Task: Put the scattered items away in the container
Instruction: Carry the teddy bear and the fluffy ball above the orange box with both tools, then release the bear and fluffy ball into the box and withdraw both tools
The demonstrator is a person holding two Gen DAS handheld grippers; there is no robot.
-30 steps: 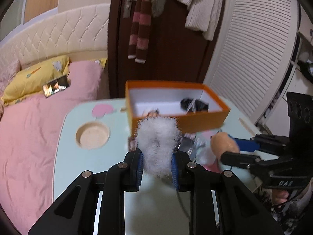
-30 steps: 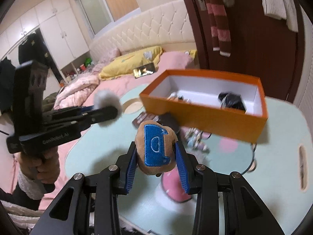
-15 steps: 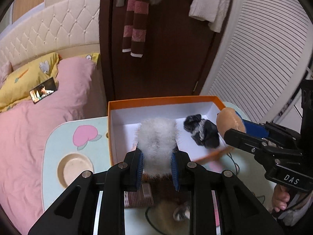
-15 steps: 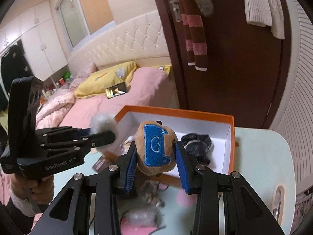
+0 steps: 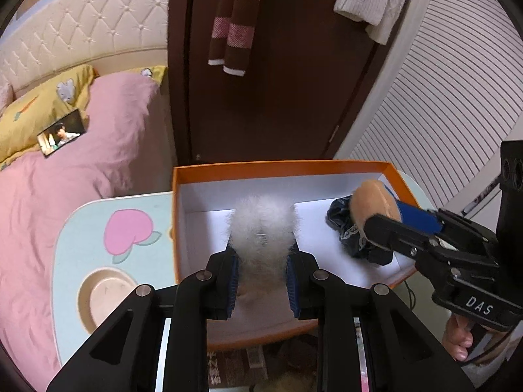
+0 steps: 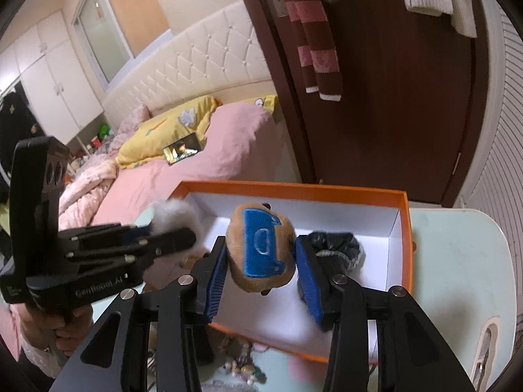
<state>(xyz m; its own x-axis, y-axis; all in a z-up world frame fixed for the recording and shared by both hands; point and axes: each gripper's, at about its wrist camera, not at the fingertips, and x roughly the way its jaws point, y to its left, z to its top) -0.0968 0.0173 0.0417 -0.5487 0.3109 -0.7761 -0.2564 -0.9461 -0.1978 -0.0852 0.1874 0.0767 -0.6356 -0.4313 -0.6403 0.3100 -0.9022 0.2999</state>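
Note:
My left gripper (image 5: 262, 268) is shut on a white fluffy pompom (image 5: 263, 228) and holds it over the left half of the orange box (image 5: 281, 165). My right gripper (image 6: 261, 271) is shut on a brown plush toy with a blue patch (image 6: 260, 251), held over the box (image 6: 405, 228). The right gripper (image 5: 392, 225) with the plush (image 5: 372, 202) shows in the left wrist view; the left gripper (image 6: 183, 241) with the pompom (image 6: 173, 215) shows in the right wrist view. A dark scrunchie (image 5: 343, 228) lies inside the box, also seen in the right wrist view (image 6: 336, 245).
The box stands on a pale green table (image 5: 98, 228) with a peach print and a round recess (image 5: 104, 297). Small scattered items lie in front of the box (image 6: 242, 366). A pink bed (image 5: 65, 179) is on the left, a dark door (image 5: 278, 81) behind.
Both grippers moved forward and up from the table front to over the box, carrying the pompom and the plush. Both stayed shut.

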